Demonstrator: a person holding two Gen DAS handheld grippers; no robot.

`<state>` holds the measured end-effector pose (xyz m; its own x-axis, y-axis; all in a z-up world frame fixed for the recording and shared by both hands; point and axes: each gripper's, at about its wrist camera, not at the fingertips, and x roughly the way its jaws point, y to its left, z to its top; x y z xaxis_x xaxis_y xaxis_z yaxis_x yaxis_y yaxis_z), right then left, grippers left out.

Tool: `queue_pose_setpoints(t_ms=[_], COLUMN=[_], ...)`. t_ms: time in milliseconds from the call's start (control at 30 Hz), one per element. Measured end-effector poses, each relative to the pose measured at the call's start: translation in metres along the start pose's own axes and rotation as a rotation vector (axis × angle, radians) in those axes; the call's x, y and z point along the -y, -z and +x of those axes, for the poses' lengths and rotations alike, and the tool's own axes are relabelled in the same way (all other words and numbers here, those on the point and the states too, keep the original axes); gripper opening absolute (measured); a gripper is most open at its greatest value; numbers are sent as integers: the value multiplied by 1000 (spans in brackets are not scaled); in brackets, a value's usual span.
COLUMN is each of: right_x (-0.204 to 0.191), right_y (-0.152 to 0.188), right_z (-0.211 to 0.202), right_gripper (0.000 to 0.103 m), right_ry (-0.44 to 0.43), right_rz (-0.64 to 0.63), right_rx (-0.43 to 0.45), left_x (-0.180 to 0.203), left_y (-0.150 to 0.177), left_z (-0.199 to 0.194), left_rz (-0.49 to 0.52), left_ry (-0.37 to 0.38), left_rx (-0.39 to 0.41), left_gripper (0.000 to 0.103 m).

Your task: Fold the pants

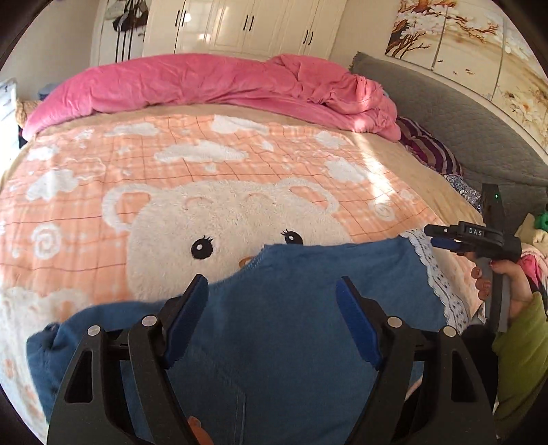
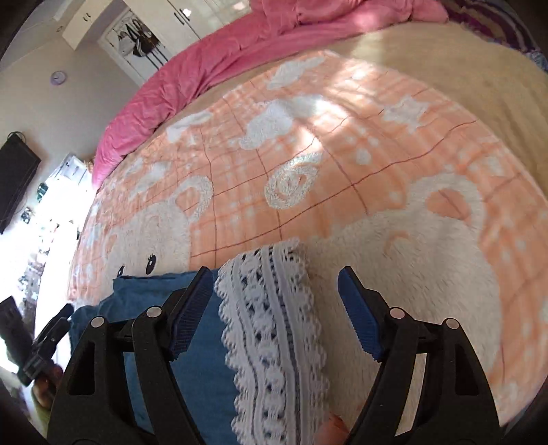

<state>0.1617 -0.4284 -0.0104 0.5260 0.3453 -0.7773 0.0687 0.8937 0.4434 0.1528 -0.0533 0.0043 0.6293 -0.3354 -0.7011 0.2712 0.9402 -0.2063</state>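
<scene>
Blue fleece pants [image 1: 291, 328] with a white lace hem [image 1: 435, 274] lie on the bear-pattern blanket [image 1: 205, 171] at the near edge of the bed. My left gripper [image 1: 272, 291] is open and empty, hovering over the middle of the pants. My right gripper [image 2: 275, 285] is open, its fingers either side of the lace hem [image 2: 270, 328]; the blue cloth [image 2: 198, 342] lies to its left. The right gripper also shows in the left wrist view [image 1: 441, 238] at the pants' right end, held by a hand.
A rolled pink duvet [image 1: 212, 85] lies along the far side of the bed. A grey headboard [image 1: 462, 113] and striped pillows [image 1: 428, 150] are at the right. White wardrobes [image 1: 239, 27] stand behind.
</scene>
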Motion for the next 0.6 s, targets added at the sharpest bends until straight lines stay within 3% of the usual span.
queue_pose_setpoints(t_ms=[167,233,300,400,467,533,600], right_x=[2,4,3,6,9,9,7], right_y=[0,4,7,10,10,10,11], right_z=[28,34,34,33,33,32,29], right_gripper=[67,61,47,32,29,20,15], right_ry=[-70,-79,-94,-168,-181,-217,-240], right_rz=[-12,-16,-54,-52,-50,-44,-50], right_rx=[-52,-52,-53,-68,-69,-69,-59], left_x=[-9,-15,-20,-21,-22,-21,-17], left_y=[-18,-21,-23,-21,-18,-15,-14], left_z=[46,64,79,96,106,112,115], left_rz=[11,-7,-28,-44,-66,-94,-98], left_ry=[-9,33,68,131,200,252,278], left_rx=[-92,-135,-163,-194,-210,-219,-218], left_gripper=[76,76,74,72,66,61,41])
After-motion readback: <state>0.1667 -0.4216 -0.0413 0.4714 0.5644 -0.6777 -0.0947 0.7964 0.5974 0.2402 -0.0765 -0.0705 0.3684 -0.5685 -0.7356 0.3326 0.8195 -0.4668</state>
